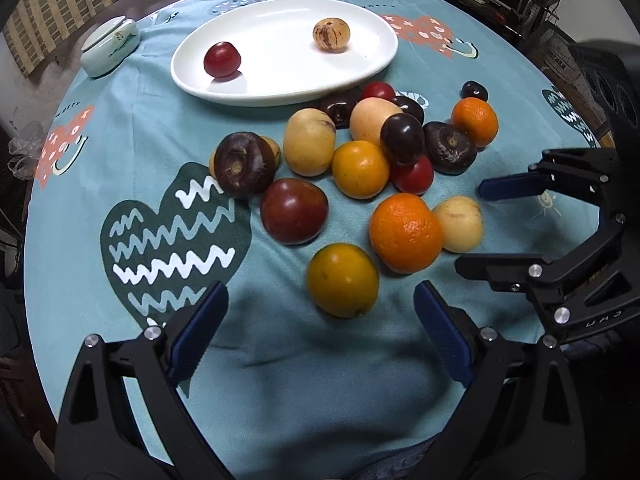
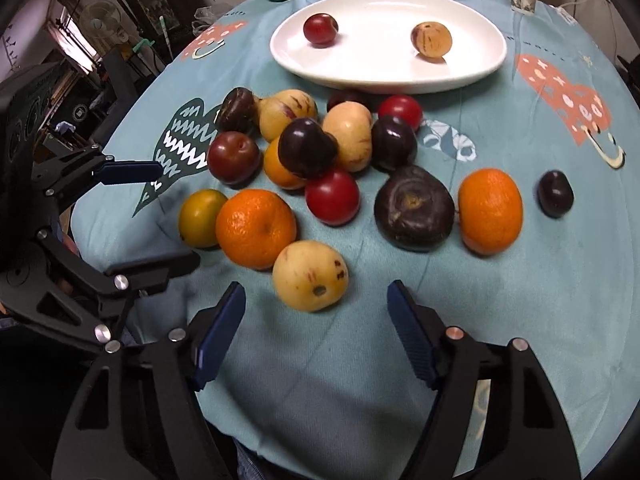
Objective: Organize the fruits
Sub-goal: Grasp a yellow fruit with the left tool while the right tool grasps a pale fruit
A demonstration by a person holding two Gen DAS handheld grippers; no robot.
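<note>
Left claw (image 1: 320, 312): wide open, nothing held, low over the tablecloth (image 1: 280, 360).
Right claw (image 2: 316, 312): wide open too, nothing held (also seen from the left camera, at the right edge).
Nearest to left: yellow-green fruit (image 1: 343, 280), dead ahead, just beyond the tips, centred in the gap.
Nearest to right: pale yellow fruit (image 2: 310, 275), dead ahead, between the tips' lines, roundish, so no long axis to mind.
Beside both: big orange (image 1: 406, 233), touching the pale yellow fruit.
Pile: remaining plums, oranges and dark fruits clustered further out, toward the plate.
Plate (image 1: 280, 92): far side, holding a red plum (image 1: 222, 60) and a speckled tan fruit (image 1: 331, 35), well apart.
Likely next: either claw straight forward; roughly equal reach.
</note>
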